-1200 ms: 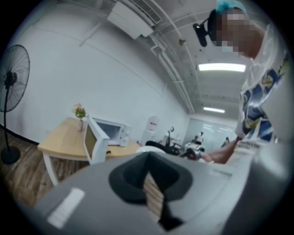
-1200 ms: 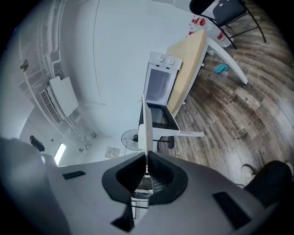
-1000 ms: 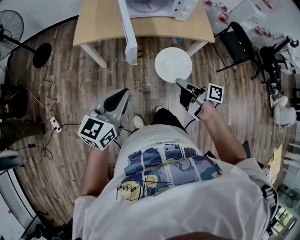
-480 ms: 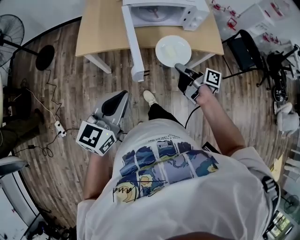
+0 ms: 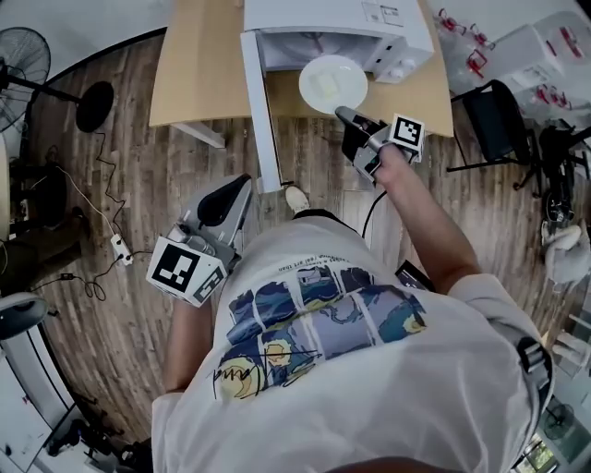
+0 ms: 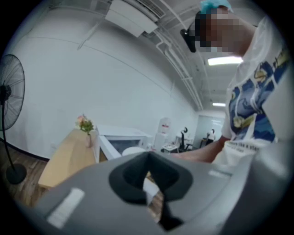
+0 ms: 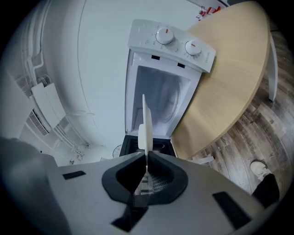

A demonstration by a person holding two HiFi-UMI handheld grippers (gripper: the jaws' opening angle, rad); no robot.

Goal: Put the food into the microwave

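Note:
A white plate with a pale piece of food on it hangs level in front of the open white microwave. My right gripper is shut on its near rim. In the right gripper view the plate shows edge-on between the jaws of the right gripper, with the microwave's cavity straight behind it. The door stands swung out to the left. My left gripper hangs over the floor, jaws together and empty; its own view shows the left gripper tips meeting.
The microwave stands on a light wooden table with a small flower vase. A standing fan and a power strip with cables are at the left. A black chair stands at the right.
The person has stepped toward the table. The right gripper has carried the plate from over the floor to in front of the microwave's opening. The left gripper followed, still shut.

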